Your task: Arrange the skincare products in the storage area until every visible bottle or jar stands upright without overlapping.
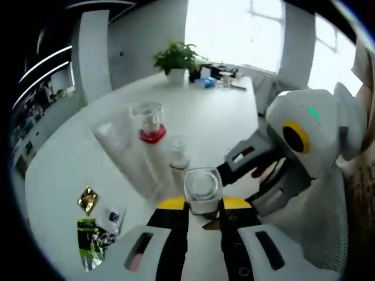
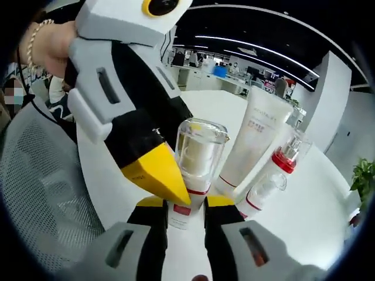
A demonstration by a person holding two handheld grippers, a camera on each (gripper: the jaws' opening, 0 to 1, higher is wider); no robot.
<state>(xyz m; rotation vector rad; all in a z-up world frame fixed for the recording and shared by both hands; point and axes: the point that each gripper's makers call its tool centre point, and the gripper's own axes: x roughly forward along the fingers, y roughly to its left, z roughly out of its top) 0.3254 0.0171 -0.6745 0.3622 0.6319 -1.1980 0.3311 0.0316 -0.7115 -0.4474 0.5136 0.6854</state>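
My left gripper [image 1: 203,206] and right gripper [image 2: 180,208] both pinch one clear-capped bottle [image 2: 197,161] standing on the white table [image 1: 205,117], next to a tube [image 2: 253,140] and a red-collared bottle [image 2: 280,164].

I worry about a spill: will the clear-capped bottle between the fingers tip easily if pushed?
Probably yes: the bottle is tall and narrow, so top pushes may topple it. Its glossy clear cap looks slippery. The tube stands close and could get knocked.

I see glossy clear plastic on the bottle cap [image 2: 199,153], a smooth matt white tube [image 2: 253,142], and a glossy white table [image 1: 88,146].
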